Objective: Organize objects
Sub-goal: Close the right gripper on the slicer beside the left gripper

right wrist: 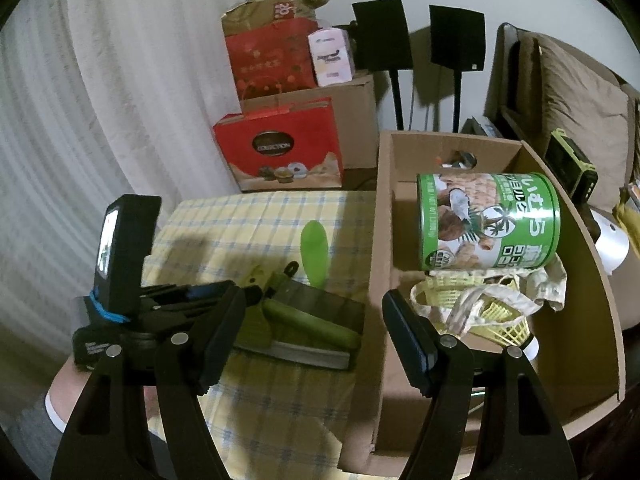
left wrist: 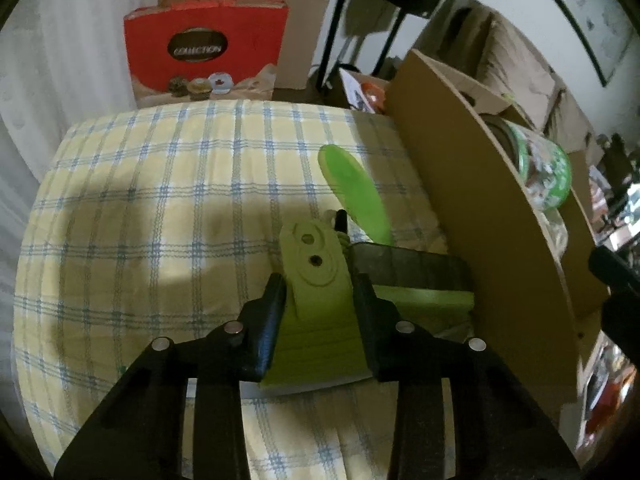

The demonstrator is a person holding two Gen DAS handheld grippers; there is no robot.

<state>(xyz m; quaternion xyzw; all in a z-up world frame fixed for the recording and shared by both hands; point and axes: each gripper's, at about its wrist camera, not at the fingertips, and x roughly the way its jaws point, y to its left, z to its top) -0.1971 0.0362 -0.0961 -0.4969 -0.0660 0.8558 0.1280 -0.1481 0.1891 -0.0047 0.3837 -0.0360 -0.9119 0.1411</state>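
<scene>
Left gripper (left wrist: 316, 300) has its jaws clamped on the lime-green end of some tool (left wrist: 316, 276) lying on a dark book (left wrist: 408, 268), which sits on the checked bench cloth (left wrist: 160, 220) just beside the cardboard box (right wrist: 580, 280). Right gripper (right wrist: 314, 340) hangs with jaws apart and holds nothing. My worry: it's only pinched at one end, so it could swing on lifting, drag the book along, or clip the box wall. The green tin (right wrist: 488, 220) and mesh basket (right wrist: 496, 316) already crowd the box.
</scene>
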